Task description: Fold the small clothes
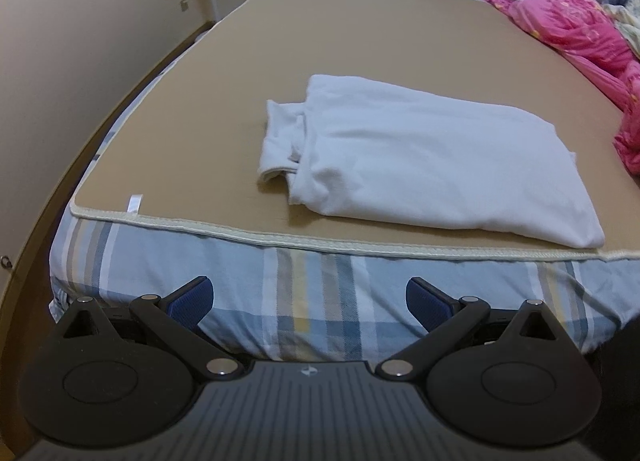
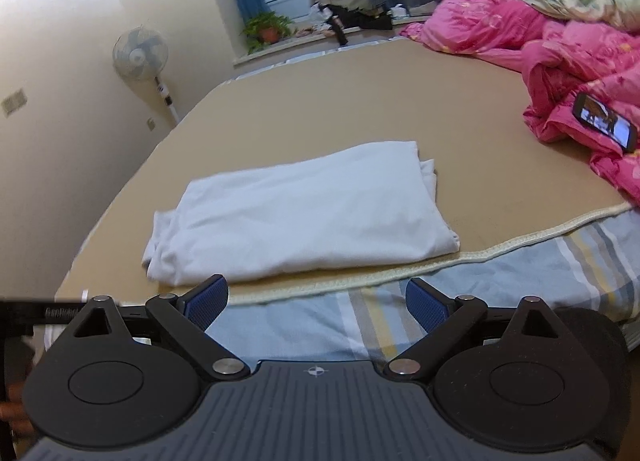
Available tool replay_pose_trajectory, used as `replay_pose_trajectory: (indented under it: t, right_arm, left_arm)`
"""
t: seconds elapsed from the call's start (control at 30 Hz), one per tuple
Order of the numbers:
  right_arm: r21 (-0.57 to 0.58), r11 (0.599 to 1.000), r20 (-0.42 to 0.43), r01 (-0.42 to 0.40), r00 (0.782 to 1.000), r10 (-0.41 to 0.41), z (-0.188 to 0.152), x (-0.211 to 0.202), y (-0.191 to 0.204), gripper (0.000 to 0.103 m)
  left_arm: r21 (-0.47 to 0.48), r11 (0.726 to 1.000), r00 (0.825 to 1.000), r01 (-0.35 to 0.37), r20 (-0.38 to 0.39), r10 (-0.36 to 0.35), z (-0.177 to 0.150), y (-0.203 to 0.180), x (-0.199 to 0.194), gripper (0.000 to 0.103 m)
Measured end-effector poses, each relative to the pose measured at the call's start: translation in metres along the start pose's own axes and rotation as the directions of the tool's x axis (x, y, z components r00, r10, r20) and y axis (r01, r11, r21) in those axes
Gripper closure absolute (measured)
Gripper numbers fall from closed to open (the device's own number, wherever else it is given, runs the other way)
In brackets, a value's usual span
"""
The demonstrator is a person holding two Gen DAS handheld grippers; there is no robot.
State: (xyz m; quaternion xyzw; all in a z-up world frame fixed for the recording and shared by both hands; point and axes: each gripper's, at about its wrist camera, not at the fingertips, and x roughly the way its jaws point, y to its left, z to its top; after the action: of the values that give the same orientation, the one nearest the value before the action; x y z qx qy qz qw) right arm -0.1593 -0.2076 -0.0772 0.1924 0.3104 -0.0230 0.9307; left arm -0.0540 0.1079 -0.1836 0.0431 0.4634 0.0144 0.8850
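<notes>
Both tools sit low at the foot of the bed, aimed forward over the plaid sheet [image 1: 320,301]. My left gripper [image 1: 309,301] is spread wide, gripping nothing; right gripper [image 2: 317,303] likewise released, blue pads [image 2: 426,307] well apart. Neither touches cloth. Just past the mat's cream edge [image 2: 360,279], the folded white garment [image 1: 420,165] lies flat on the tan mat [image 1: 360,41]. Beyond, at right, a pink quilt [image 2: 560,61] with a phone [image 2: 604,127] on it. Far left, a standing fan [image 2: 140,51].
</notes>
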Motion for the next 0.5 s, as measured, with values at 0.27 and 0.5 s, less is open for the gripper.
replay_pose_trajectory:
  t: [0.27, 0.5]
  right_arm:
    - [0.233, 0.972, 0.020, 0.027, 0.999, -0.032, 0.026, 0.085, -0.065, 0.007]
    - [0.293, 0.937, -0.066, 0.188, 0.982, -0.176, 0.040, 0.165, -0.116, 0.009]
  left_arm:
    - [-0.066, 0.996, 0.998, -0.054, -0.045, 0.051, 0.018, 0.026, 0.029, 0.000]
    - [-0.091, 0.990, 0.992, -0.109, -0.076, 0.103, 0.038, 0.040, 0.059, 0.000]
